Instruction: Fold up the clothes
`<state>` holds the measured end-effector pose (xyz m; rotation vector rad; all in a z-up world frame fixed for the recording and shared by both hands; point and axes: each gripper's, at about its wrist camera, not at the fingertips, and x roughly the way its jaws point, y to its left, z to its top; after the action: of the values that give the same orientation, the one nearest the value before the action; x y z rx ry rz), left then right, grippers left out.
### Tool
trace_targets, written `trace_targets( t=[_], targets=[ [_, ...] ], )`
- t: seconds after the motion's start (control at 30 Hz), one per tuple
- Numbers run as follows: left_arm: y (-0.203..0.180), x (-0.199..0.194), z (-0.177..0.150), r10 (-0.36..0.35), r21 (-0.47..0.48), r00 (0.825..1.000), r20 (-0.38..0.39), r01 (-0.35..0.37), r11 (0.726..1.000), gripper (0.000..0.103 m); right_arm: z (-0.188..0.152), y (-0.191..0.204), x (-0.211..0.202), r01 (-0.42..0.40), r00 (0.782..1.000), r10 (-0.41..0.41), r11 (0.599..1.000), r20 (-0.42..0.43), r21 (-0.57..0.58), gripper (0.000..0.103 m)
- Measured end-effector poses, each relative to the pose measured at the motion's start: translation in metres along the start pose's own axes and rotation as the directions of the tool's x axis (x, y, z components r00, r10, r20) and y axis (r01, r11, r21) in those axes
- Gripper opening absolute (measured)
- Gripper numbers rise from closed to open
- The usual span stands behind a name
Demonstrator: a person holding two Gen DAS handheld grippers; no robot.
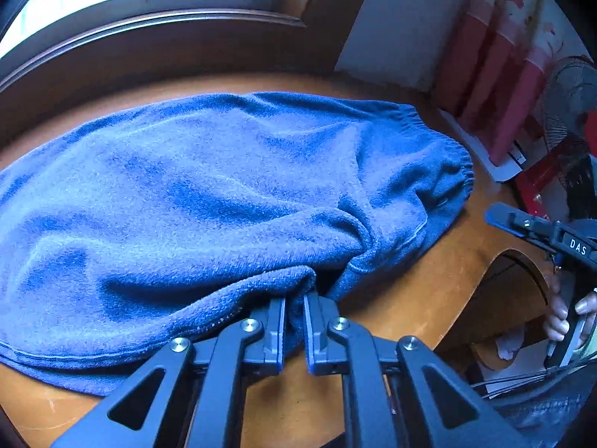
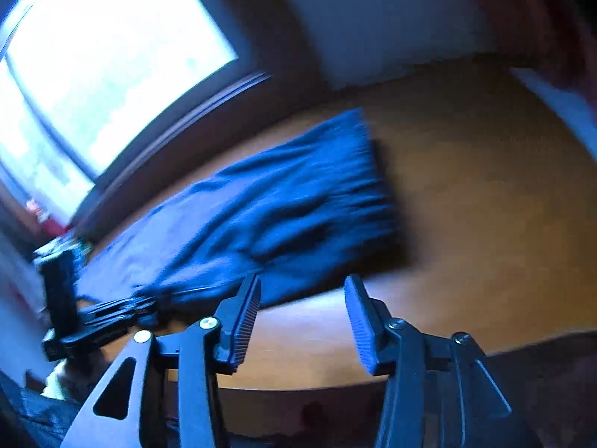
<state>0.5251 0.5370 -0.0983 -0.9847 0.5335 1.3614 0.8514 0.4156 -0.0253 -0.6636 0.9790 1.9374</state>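
Observation:
A blue fleece garment [image 1: 209,194] with an elastic waistband [image 1: 447,149] at the right lies spread on the orange-brown wooden table [image 1: 418,306]. My left gripper [image 1: 294,300] is shut on a bunched fold at the garment's near edge. In the blurred right wrist view the same blue garment [image 2: 283,201] lies ahead and to the left. My right gripper [image 2: 302,287] is open above the bare table near the front edge, with nothing between its fingers. The right gripper [image 1: 541,231] also shows at the far right in the left wrist view, held by a hand [image 1: 563,317].
A dark wooden window frame [image 1: 156,30] runs behind the table. Red and pink curtains [image 1: 500,67] and a fan [image 1: 571,112] stand at the back right. A white box [image 1: 485,156] lies by the table's right edge. The table [image 2: 485,224] is bare to the garment's right.

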Motion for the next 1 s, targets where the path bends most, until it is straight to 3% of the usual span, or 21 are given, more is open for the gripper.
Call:
trace_targets(
  t=[0.07, 0.17, 0.37, 0.4, 0.43, 0.57, 0.7, 0.73, 0.87, 0.9, 1.0],
  targets=[
    [0.0, 0.002, 0.002, -0.004, -0.001, 1.0, -0.002, 0.004, 1.0, 0.008, 0.002, -0.014, 0.003, 0.039, 0.999, -0.039, 0.999, 0.009, 0.033, 0.047],
    [-0.003, 0.003, 0.004, 0.0, 0.02, 1.0, -0.005, 0.0, 1.0, 0.008, 0.01, -0.018, 0.014, 0.007, 0.999, -0.008, 0.999, 0.032, 0.05, 0.047],
    [-0.006, 0.001, 0.003, -0.012, 0.029, 1.0, -0.012, 0.013, 0.999, 0.007, 0.03, 0.005, 0.042, 0.011, 0.999, -0.008, 0.996, 0.039, -0.092, 0.047],
    [-0.005, 0.001, 0.003, -0.016, 0.023, 1.0, -0.011, 0.016, 1.0, 0.006, 0.032, 0.007, 0.046, 0.01, 0.999, -0.007, 0.994, 0.031, -0.108, 0.034],
    [-0.004, 0.0, 0.003, -0.02, 0.017, 1.0, -0.011, 0.02, 1.0, 0.006, 0.034, 0.008, 0.049, 0.007, 1.0, -0.005, 0.993, 0.02, -0.118, 0.0],
    [-0.004, -0.015, 0.006, -0.029, 0.001, 0.999, 0.012, 0.029, 1.0, 0.004, 0.059, 0.001, 0.034, 0.103, 0.99, -0.089, 0.985, 0.105, -0.136, 0.0],
    [-0.013, -0.043, 0.003, -0.025, 0.046, 1.0, 0.019, 0.024, 0.999, 0.004, 0.102, -0.021, 0.0, 0.185, 0.957, -0.162, 0.98, 0.239, -0.077, 0.0],
    [-0.013, -0.047, 0.001, -0.027, 0.048, 1.0, 0.016, 0.026, 0.999, 0.004, 0.106, -0.026, -0.003, 0.168, 0.962, -0.146, 0.983, 0.231, -0.077, 0.0],
    [-0.006, -0.043, -0.001, -0.034, -0.012, 0.999, 0.01, 0.035, 0.999, 0.004, 0.104, -0.033, 0.007, -0.031, 0.995, 0.036, 0.997, 0.088, -0.067, 0.003],
    [-0.003, -0.042, -0.002, -0.042, -0.031, 0.999, 0.009, 0.042, 0.999, 0.004, 0.096, -0.031, 0.013, -0.063, 0.997, 0.066, 0.996, 0.048, -0.067, 0.009],
    [0.001, -0.039, -0.003, -0.052, -0.061, 0.999, 0.006, 0.052, 0.997, 0.004, 0.072, -0.019, 0.03, -0.091, 0.996, 0.089, 0.99, -0.022, -0.106, 0.04]
  ],
)
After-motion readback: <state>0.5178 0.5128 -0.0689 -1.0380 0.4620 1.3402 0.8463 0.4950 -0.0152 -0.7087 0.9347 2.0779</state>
